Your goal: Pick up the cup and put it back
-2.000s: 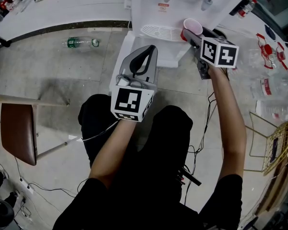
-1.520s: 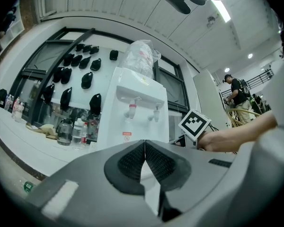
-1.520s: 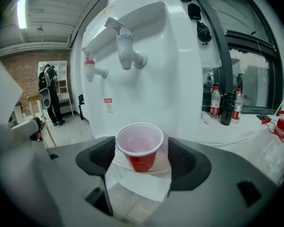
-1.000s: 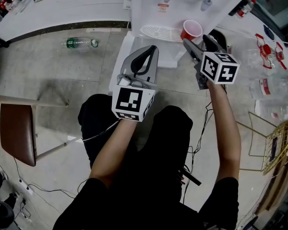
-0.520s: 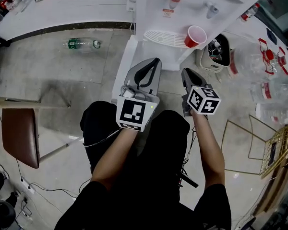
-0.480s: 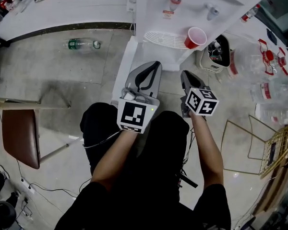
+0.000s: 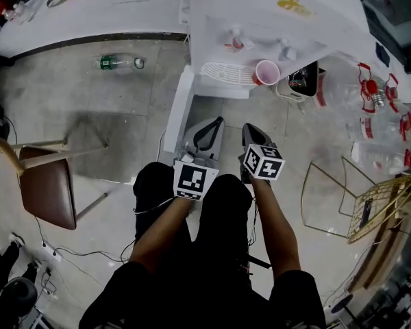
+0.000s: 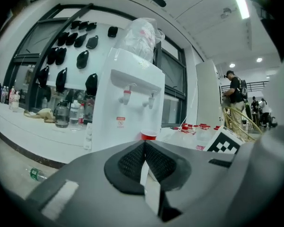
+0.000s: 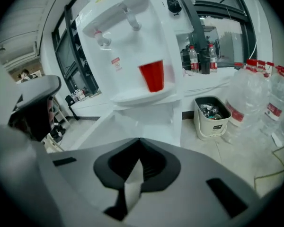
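1. Cup point(image 7: 266, 72), red: upright on the water dispenser point(image 7: 260, 19) drip tray point(image 7: 222, 74), at the tray's end under the taps. Nothing touching it.
2. Right gripper point(image 7: 250, 127): in front of the dispenser, well apart from it, over the person's lap. Fingers point(image 9: 151, 167) closed tip to tip, nothing btwn them.
3. Left gripper point(image 7: 216, 120): just beside the right one, same standoff from the dispenser. Fingers point(image 8: 128, 164) closed too, empty.
4. Both gripper views look toward the dispenser w/ the cup in sight past the fingertips.
5. Small bin point(image 7: 298, 81): on the floor just beside the dispenser's base, cup side.
6. Big water jugs point(image 7: 370, 94): on the floor further out past the bin.
7. Bottle point(image 7: 118, 62): lying on the floor on the dispenser's other side, near the long white counter point(image 7: 89, 12).
8. Chair point(image 7: 48, 194): well apart from the dispenser, same side as the bottle.
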